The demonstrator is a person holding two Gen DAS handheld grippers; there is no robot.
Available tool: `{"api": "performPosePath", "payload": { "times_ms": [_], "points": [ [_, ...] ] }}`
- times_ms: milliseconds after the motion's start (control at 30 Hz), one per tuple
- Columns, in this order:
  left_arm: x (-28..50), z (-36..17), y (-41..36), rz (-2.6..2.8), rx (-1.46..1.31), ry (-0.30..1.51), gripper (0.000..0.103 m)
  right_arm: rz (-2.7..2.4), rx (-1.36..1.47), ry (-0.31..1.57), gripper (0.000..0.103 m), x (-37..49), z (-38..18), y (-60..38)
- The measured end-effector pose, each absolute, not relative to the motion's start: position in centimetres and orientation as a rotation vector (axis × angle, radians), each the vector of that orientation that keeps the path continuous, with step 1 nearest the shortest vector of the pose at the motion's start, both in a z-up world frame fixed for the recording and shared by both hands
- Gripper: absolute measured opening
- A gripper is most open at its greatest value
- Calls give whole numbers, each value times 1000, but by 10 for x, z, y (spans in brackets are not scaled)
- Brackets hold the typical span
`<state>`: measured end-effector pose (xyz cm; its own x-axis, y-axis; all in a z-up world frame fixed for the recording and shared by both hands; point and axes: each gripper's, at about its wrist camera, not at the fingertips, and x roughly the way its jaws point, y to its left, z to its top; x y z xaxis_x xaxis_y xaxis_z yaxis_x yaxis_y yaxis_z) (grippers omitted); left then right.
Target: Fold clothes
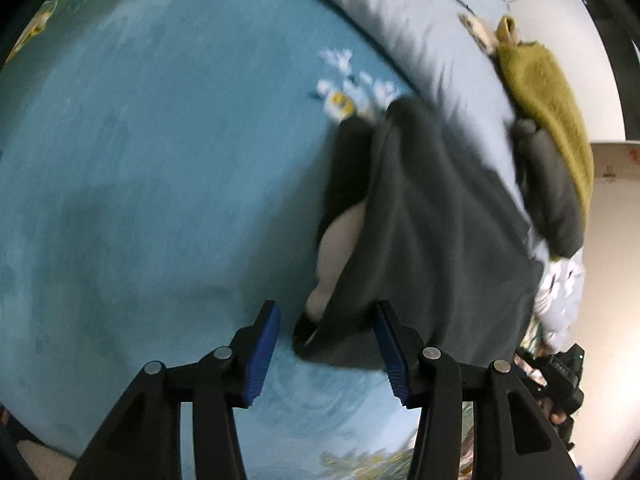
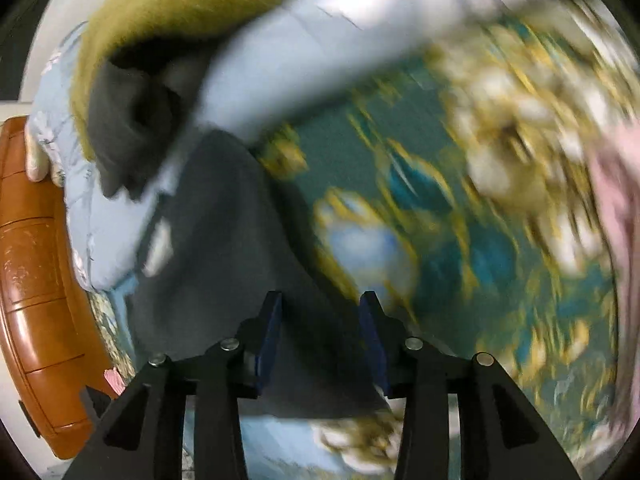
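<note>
A dark grey garment [image 1: 432,240] lies on the blue floral bedspread [image 1: 160,160], with a cream inner part [image 1: 340,248] showing at its left edge. My left gripper [image 1: 326,344] is open, its blue pads either side of the garment's near corner. In the right wrist view the same grey garment [image 2: 224,248] runs down between the fingers of my right gripper [image 2: 322,340], which is open around its lower edge. That view is blurred by motion.
An olive-green knit garment [image 1: 548,112] and another dark grey piece [image 1: 552,184] lie on a pale blue duvet [image 1: 420,20] at the bed's far side; the green one also shows in the right wrist view [image 2: 168,4]. A brown wooden bedframe [image 2: 32,280] is at left. Pink cloth [image 2: 620,208] lies at right.
</note>
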<state>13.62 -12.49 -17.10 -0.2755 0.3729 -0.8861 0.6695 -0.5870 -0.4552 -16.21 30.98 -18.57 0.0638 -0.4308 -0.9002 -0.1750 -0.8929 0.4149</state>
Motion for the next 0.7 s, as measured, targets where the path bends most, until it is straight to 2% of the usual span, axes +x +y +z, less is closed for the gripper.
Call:
{"api": "performPosePath", "payload": {
  "times_ms": [67, 167, 267, 367, 500, 633, 700],
  "points": [
    [135, -170, -119, -1978, 1739, 1260, 50, -1911, 2185, -658, 43, -139, -192, 319],
    [123, -169, -112, -2021, 1782, 1216, 34, -1884, 2255, -716, 44, -105, -201, 334],
    [113, -167, -106, -2059, 1835, 1122, 27, -1873, 2266, -730, 45, -92, -200, 336],
    [112, -161, -105, -2085, 1844, 1057, 14, -1863, 2261, -698, 45, -89, -197, 332],
    [119, -161, -108, -2058, 1818, 1012, 12, -1867, 2243, -690, 45, -89, -196, 330],
    [124, -179, -114, -1962, 1769, 1174, 12, -1857, 2246, -703, 45, -82, -200, 334],
    [124, -178, -118, -1953, 1739, 1247, 15, -1849, 2248, -712, 49, -78, -203, 336]
  ]
}}
